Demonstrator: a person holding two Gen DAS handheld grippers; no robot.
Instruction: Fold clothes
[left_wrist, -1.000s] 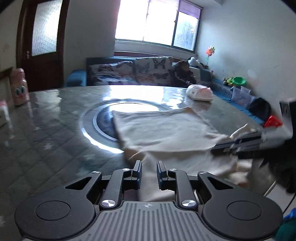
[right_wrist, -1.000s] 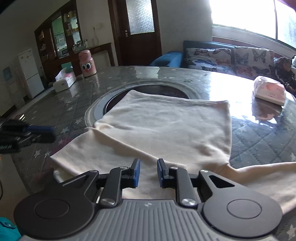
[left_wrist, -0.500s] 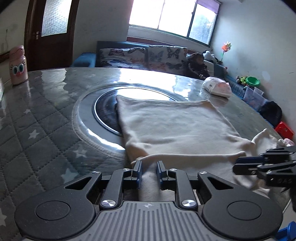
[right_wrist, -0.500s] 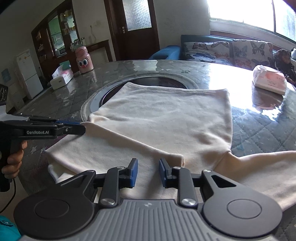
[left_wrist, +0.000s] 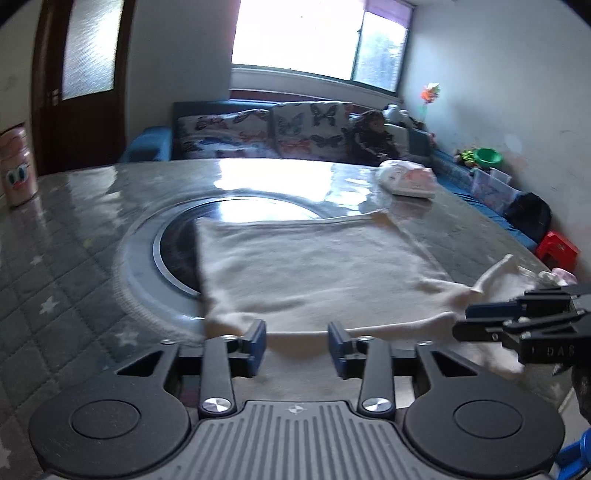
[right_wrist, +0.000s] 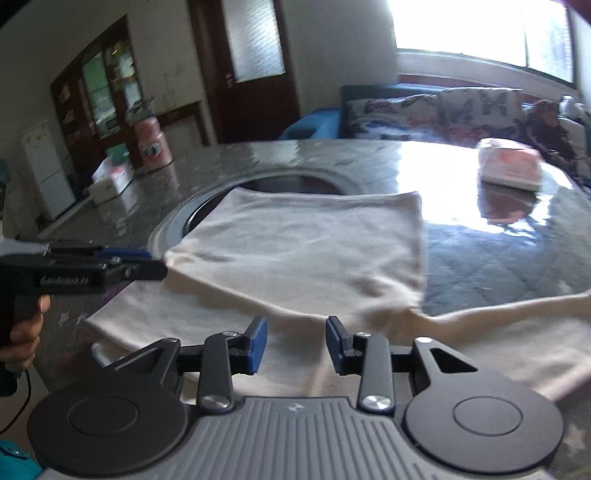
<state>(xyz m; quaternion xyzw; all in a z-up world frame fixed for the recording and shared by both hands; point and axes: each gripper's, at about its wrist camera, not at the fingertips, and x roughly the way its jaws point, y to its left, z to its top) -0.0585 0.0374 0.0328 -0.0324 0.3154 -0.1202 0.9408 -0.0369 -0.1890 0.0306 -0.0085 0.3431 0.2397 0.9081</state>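
Since a moment ago both pairs of jaws have let go of the cream knit garment (left_wrist: 314, 266) and are parting: the blue pads that were nearly together now stand a fair gap apart, and both grippers have slid a little along the near edge of the table. The left gripper (left_wrist: 296, 345) has its jaws partly open and opening, with the folded near hem of the garment lying under and between the pads but not pinched. The right gripper (right_wrist: 295, 345) shows the same, jaws partly open and widening over the cloth, gripping nothing. The garment lies flat on the grey quilted table with star print (left_wrist: 66, 258), its far edge reaching over the round dark inset (left_wrist: 177, 243) at the table's middle, one long sleeve (right_wrist: 517, 314) trailing toward the near right corner. A pink and white tissue pack (right_wrist: 511, 168) sits toward the far right edge. A hand (right_wrist: 26, 343) grips the left tool's handle.
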